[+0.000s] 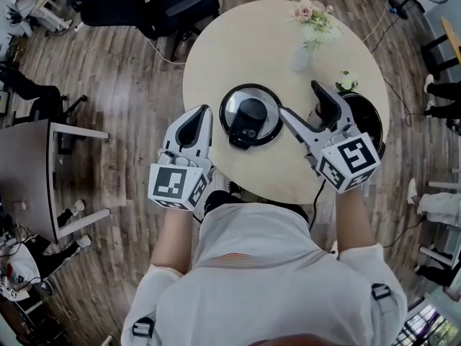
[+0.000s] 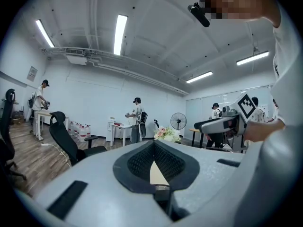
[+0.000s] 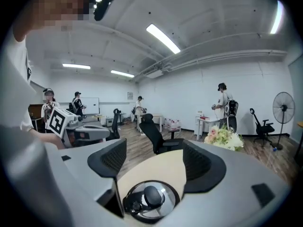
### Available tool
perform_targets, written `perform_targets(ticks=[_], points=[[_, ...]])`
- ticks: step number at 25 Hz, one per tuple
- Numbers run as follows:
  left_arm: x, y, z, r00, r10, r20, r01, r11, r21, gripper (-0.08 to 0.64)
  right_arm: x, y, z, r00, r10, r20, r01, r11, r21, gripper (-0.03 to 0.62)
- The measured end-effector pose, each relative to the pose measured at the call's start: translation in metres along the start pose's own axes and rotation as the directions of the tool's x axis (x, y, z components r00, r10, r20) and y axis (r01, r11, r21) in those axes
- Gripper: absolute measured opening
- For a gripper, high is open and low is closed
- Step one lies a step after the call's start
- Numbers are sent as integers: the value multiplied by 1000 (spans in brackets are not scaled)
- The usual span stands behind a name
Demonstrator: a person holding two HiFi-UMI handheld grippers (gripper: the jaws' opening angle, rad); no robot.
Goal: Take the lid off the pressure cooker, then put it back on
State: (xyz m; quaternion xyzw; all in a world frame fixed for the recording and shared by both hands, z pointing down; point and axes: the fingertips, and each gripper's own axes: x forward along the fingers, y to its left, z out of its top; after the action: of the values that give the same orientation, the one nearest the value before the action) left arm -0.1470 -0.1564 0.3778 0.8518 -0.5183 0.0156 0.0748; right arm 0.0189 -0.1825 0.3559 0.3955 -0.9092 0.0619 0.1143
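The pressure cooker lid (image 1: 250, 116) lies flat on the round table (image 1: 245, 45), near the edge where the person stands. It is off the dark pot (image 1: 369, 115) that sits to its right, half hidden under the right gripper (image 1: 299, 99). From here I take that pot to be the cooker body.

The right gripper's jaws stand well apart with nothing between the pads. It comes in from the lid's right and points across and away from the person. Its nearer fingertip is just beside the lid's rim, though I can't tell whether it touches. In the right gripper view the lid (image 3: 151, 200) sits low and a little left of centre between the spread jaws (image 3: 154, 162), so it lies ahead of and below them.

The left gripper (image 1: 204, 114) hangs just off the lid's other side. Its jaws are together and empty (image 2: 154, 148).

Both are close, but the right one is the one set up to take hold. The lid is shiny metal with a dark rim. Its chunky black handle runs roughly toward and away from the person, so the jaws would meet it slantwise.

A vase of flowers (image 1: 310, 27) stands at the far edge, well clear.
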Motion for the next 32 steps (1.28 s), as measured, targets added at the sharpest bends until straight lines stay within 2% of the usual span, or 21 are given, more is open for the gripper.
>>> perform_targets(ticks=[2,5,9,15,19,25,27,32], points=[[-1,3,-2,1000,7,-2,-7,1000,1,6,17,1,-24,992,25,-124,-27,1000,-12,353],[-5,9,-6,1000,17,-11,-17,1000,0,6,48,9,-66,945,82,-317,-97,995,-32,353],[-13,16,-13,999,29,-27,-29,999,-12,6,82,20,-120,850,136,-510,-179,983,-35,353],[-24,31,-26,998,54,-44,-56,998,-40,5,128,30,-202,688,156,-709,-259,965,-40,353],[-31,40,-34,997,64,-52,-67,996,-58,5,151,22,-247,596,108,-796,-278,957,-78,353],[-35,54,-48,995,77,-65,-82,993,-83,6,171,15,-290,488,115,-865,-278,960,-29,351],[-35,58,-49,995,80,-67,-86,993,-87,6,171,13,-297,463,108,-880,-288,957,-33,350],[-32,65,-46,995,82,-60,-87,992,-86,6,170,18,-306,440,98,-892,-306,951,-47,348]])
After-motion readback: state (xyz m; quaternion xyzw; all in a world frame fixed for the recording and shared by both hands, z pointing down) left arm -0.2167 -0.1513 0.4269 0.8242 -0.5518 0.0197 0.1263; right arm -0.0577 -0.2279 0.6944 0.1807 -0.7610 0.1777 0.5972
